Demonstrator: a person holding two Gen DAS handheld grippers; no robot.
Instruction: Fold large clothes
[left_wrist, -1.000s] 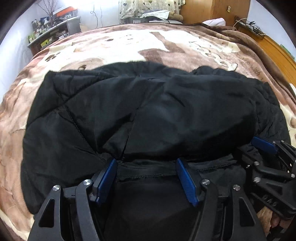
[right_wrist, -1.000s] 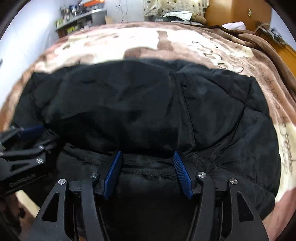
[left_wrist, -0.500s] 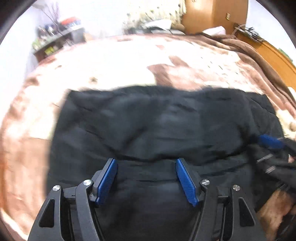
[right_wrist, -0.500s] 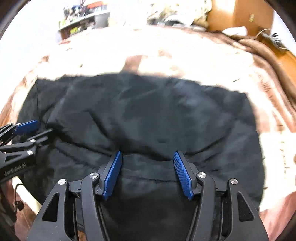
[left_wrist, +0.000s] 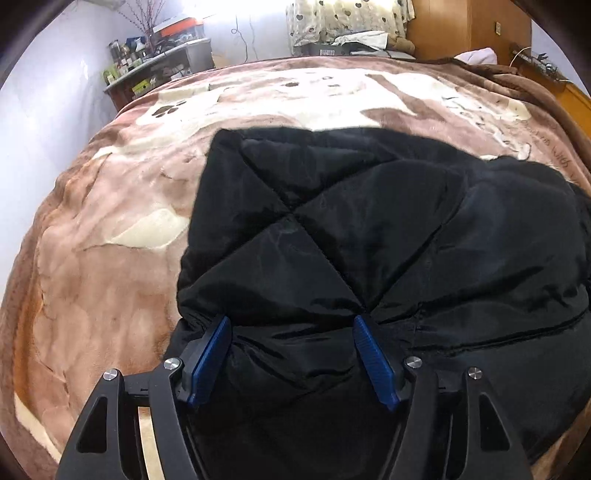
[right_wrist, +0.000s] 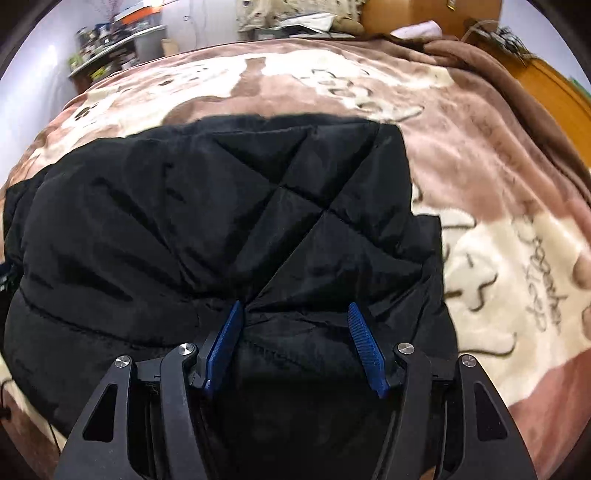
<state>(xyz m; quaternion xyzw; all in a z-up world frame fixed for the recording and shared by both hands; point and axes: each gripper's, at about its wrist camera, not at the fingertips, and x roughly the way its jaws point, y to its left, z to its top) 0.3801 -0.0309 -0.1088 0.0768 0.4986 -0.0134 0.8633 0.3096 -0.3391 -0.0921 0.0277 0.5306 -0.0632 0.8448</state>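
Observation:
A black quilted jacket (left_wrist: 369, 221) lies folded on a brown and cream blanket (left_wrist: 110, 258). My left gripper (left_wrist: 291, 321) hangs over the jacket's near left corner. Its jaws are opening, with puffy fabric bulging between the blue pads (left_wrist: 210, 354) and no visible pinch. In the right wrist view the same jacket (right_wrist: 184, 221) fills the left and centre, and my right gripper (right_wrist: 294, 306) stands wide over its near right corner. Fabric lies loose between its pads (right_wrist: 365, 343). Neither gripper shows in the other's view.
The blanket (right_wrist: 498, 258) covers a wide bed around the jacket. A cluttered shelf (left_wrist: 155, 70) stands at the far left. At the far end are a heap of heart-print cloth (left_wrist: 347, 18) and a wooden wardrobe (left_wrist: 461, 29). A wooden board (left_wrist: 572, 103) runs along the right.
Both grippers have slid apart along the jacket's near edge, left toward its left corner and right toward its right corner. Each has dropped out of the other's view.

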